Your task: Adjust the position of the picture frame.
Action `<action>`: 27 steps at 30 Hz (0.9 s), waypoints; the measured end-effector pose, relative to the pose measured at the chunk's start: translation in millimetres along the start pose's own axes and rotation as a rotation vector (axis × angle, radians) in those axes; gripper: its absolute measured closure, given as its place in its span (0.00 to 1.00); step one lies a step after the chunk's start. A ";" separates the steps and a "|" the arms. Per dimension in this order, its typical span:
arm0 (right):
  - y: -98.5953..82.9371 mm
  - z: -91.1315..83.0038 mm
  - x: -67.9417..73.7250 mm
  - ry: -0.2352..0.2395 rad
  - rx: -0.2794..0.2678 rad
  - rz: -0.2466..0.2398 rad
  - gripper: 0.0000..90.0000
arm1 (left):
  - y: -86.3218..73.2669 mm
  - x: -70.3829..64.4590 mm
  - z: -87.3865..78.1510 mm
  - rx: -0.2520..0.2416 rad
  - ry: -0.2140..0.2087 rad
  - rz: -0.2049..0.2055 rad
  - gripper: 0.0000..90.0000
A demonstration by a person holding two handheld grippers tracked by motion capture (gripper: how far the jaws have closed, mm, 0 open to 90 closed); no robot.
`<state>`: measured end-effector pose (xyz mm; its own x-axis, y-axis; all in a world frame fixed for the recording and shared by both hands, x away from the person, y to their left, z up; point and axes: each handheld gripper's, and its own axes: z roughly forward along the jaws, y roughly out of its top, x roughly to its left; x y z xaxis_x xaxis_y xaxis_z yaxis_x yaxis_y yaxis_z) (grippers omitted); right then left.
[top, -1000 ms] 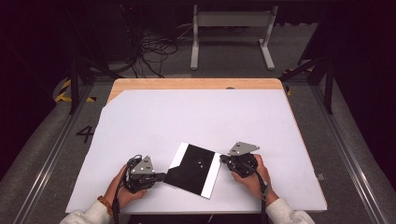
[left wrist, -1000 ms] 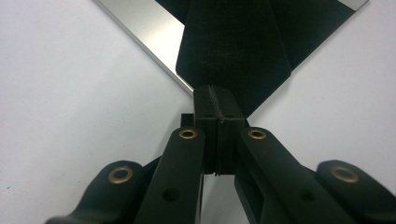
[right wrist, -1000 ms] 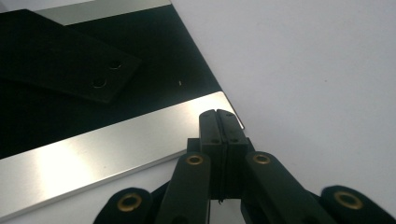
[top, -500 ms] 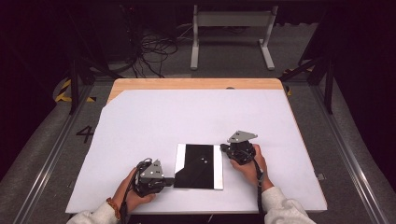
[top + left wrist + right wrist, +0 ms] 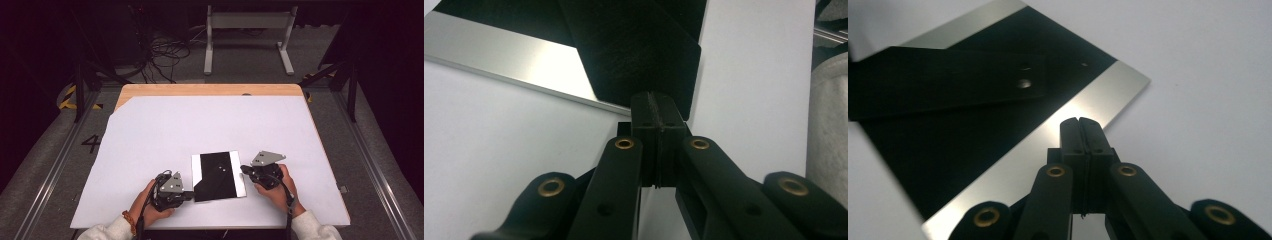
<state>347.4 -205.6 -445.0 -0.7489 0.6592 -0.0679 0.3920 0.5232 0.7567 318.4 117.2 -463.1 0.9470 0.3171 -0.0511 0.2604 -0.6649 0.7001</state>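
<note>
A silver metal plate (image 5: 196,169) lies flat near the table's front edge, mostly covered by a black sheet (image 5: 218,172). One corner of the sheet hangs off the plate at the lower left. My left gripper (image 5: 190,195) is shut on that corner; in the left gripper view the jaws (image 5: 656,102) meet at the edge of the textured black sheet (image 5: 634,45), in front of the bare plate strip (image 5: 519,57). My right gripper (image 5: 243,170) is shut, its tips at the plate's right edge. In the right gripper view its tips (image 5: 1079,124) sit on the bare silver strip (image 5: 1098,90) beside the sheet (image 5: 948,80).
The white table top (image 5: 200,125) stretches far and to both sides of the plate, with a wooden strip (image 5: 210,90) at its back edge. Cables and a metal stand lie on the floor beyond. A person's hands hold both grippers at the front edge.
The plate has turned from a tilted lie to square with the table. My left gripper has moved right and nearer the front edge to the sheet's corner. My right gripper shifted slightly.
</note>
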 end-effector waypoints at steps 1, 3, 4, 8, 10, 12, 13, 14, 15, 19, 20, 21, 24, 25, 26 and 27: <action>-1.4 -4.2 3.2 0.008 -0.004 -0.005 1.00 | 1.4 -0.8 1.1 0.002 -0.001 0.006 1.00; -4.8 -12.2 9.9 0.020 -0.006 -0.011 1.00 | 3.5 -1.8 2.7 0.005 -0.003 0.014 1.00; -6.9 -15.7 12.7 0.029 -0.005 -0.013 1.00 | 4.4 -2.2 3.5 0.006 -0.005 0.008 1.00; -19.3 -25.4 23.0 0.047 0.024 -0.031 1.00 | 8.6 -3.7 6.9 0.012 -0.013 0.021 1.00; -23.5 -30.3 25.5 0.057 0.025 -0.027 1.00 | 10.6 -4.6 8.3 0.017 -0.012 0.035 1.00; -25.4 -32.4 26.8 0.058 0.025 -0.025 1.00 | 11.6 -5.1 9.3 0.017 -0.015 0.037 1.00; -29.2 -35.2 29.4 0.054 0.030 -0.033 1.00 | 12.0 -5.4 9.9 0.018 -0.017 0.036 0.99; -30.1 -35.7 29.8 0.057 0.029 -0.030 1.00 | 12.7 -5.9 10.9 0.012 -0.021 0.033 0.99; -30.1 -35.7 29.8 0.057 0.029 -0.030 1.00 | 12.7 -5.9 10.9 0.012 -0.021 0.033 0.99; -33.9 -36.9 29.7 0.053 0.036 -0.026 1.00 | 14.1 -6.9 12.0 0.018 -0.021 0.034 0.99; -34.9 -36.5 29.3 0.053 0.040 -0.022 1.00 | 14.8 -7.3 12.8 0.014 -0.021 0.037 0.99; -35.6 -36.1 29.7 0.050 0.043 -0.023 1.00 | 15.2 -7.8 13.1 0.014 -0.021 0.040 0.99; -35.9 -34.6 30.0 0.041 0.051 -0.029 1.00 | 15.5 -5.5 12.9 0.008 -0.042 0.040 0.98; -36.2 -33.7 29.8 0.029 0.053 -0.036 1.00 | 15.6 -3.2 11.1 -0.008 -0.047 0.029 0.98; -36.9 -33.2 29.0 0.025 0.054 -0.037 1.00 | 16.3 -1.3 9.7 -0.013 -0.033 0.033 0.98; -37.2 -33.1 28.3 0.030 0.050 -0.034 1.00 | 17.6 2.3 6.5 -0.013 -0.006 0.037 0.98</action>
<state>293.9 -224.3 -453.6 -0.7773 0.6249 -0.0727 0.3922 0.5717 0.7206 326.4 101.9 -455.6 0.9570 0.2886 -0.0287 0.2225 -0.6672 0.7109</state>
